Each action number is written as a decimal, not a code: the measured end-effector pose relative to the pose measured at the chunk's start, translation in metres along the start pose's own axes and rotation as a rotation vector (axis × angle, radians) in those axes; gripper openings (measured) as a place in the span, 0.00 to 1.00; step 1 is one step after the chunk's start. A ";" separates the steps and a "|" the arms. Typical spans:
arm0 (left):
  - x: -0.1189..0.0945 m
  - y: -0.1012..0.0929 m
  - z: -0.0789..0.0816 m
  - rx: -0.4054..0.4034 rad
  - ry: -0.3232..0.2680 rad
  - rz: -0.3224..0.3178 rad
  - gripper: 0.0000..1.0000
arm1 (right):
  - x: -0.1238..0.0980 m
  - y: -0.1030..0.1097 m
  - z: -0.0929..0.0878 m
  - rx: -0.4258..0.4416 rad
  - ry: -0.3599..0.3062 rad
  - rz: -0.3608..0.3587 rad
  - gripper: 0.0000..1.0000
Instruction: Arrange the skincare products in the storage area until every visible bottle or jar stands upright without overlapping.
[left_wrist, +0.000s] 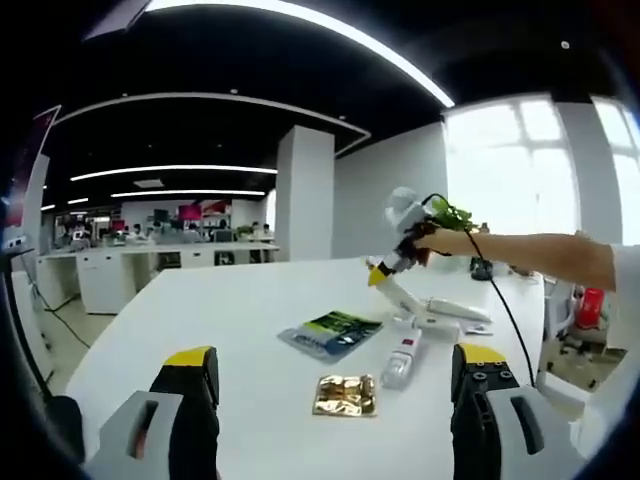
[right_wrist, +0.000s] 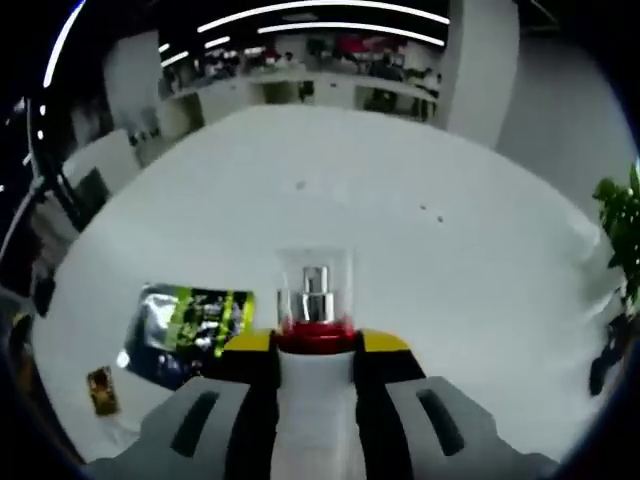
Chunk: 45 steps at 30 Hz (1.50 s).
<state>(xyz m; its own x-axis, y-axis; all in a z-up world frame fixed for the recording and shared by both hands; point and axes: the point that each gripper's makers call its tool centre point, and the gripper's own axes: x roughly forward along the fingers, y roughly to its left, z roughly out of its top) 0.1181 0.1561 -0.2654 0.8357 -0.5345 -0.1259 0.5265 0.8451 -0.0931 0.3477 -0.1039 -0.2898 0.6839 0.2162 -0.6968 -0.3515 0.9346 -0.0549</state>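
The right gripper (right_wrist: 316, 362) is clenched on a white bottle (right_wrist: 316, 385) with a red collar and clear cap, jaws pinching it just below the collar — a hold that suits standing it upright on the table (right_wrist: 400, 220). In the left gripper view that gripper (left_wrist: 385, 275) works over the table's far side, beside a white tube (left_wrist: 452, 307) lying flat. A second bottle (left_wrist: 401, 361) also lies flat, nearer, next to a gold sachet (left_wrist: 346, 395) and a green packet (left_wrist: 331, 333). The left gripper (left_wrist: 335, 385) hangs released at the near edge — likely waiting.
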 end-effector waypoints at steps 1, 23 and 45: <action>0.001 0.000 -0.001 0.001 0.002 -0.001 0.99 | -0.002 0.000 -0.001 0.005 0.000 0.001 0.25; 0.008 -0.007 -0.006 0.000 0.016 -0.016 0.99 | -0.015 -0.032 0.036 0.029 -0.518 -0.039 0.25; 0.015 -0.018 -0.013 0.001 0.043 -0.038 0.99 | -0.026 -0.065 0.040 0.078 -0.791 -0.109 0.25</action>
<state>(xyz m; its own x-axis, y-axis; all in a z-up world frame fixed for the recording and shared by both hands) 0.1186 0.1327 -0.2783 0.8075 -0.5665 -0.1645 0.5581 0.8240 -0.0980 0.3779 -0.1590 -0.2393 0.9725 0.2316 0.0242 -0.2310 0.9727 -0.0228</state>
